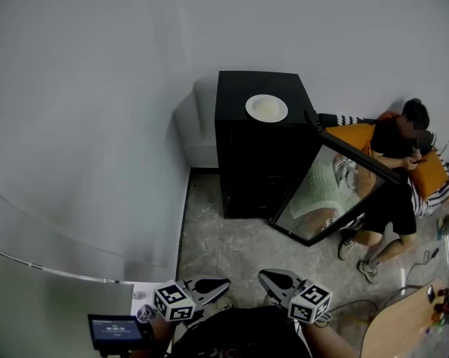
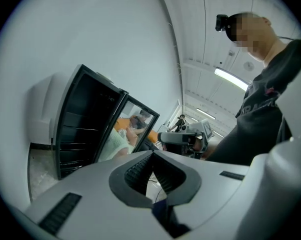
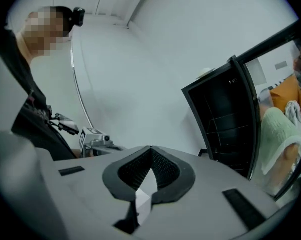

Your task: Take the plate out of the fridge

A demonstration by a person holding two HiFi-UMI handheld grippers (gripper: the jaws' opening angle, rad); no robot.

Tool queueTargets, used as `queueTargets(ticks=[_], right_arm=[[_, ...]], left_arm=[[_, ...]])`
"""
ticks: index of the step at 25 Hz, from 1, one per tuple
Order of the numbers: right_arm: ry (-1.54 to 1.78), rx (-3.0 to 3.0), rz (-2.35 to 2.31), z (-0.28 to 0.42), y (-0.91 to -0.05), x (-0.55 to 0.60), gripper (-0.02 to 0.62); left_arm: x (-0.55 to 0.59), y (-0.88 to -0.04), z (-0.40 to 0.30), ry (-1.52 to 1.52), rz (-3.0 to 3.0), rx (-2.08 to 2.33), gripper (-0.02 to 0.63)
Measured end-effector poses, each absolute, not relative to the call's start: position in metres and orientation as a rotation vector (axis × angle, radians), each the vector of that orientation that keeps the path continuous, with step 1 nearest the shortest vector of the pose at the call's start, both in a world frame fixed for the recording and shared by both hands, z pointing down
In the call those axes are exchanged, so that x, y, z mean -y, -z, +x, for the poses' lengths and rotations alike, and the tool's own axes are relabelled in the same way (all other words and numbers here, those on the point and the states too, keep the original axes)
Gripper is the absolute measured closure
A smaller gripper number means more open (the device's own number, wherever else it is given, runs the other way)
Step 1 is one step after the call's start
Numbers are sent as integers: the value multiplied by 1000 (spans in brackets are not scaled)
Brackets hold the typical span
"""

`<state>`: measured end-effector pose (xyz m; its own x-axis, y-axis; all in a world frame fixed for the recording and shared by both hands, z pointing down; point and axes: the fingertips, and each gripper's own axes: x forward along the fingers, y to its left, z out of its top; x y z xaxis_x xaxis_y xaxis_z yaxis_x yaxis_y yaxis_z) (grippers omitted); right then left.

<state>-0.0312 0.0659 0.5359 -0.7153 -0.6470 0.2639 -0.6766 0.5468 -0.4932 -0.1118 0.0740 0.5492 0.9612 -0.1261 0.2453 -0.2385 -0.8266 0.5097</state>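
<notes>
A white plate (image 1: 266,108) lies on top of the black fridge (image 1: 254,155), which stands against the wall. Its glass door (image 1: 336,192) hangs open to the right, and the shelves inside look dark and bare. My left gripper (image 1: 226,281) and right gripper (image 1: 262,275) sit low at the near edge, far from the fridge, tips turned toward each other. Both are shut with nothing between the jaws. The left gripper view has its shut tips (image 2: 151,153) before the fridge (image 2: 85,124). In the right gripper view the shut tips (image 3: 151,148) stand left of the fridge (image 3: 220,119).
A person (image 1: 392,170) sits on the floor behind the open door, next to an orange cushion (image 1: 433,171). A wooden table edge (image 1: 403,327) with small items is at the lower right. A small screen (image 1: 116,330) shows at the lower left. Cables lie on the floor.
</notes>
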Motion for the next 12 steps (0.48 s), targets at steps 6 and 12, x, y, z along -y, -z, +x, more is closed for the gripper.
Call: queueTargets(ticks=[6, 12], right_arm=[[-820, 2773, 1060, -34, -522, -96, 588], [-804, 2760, 1011, -2, -522, -115, 588]], left_arm=[[-98, -543, -74, -288, 2551, 193, 601], [-120, -542, -31, -312, 2570, 194, 601]])
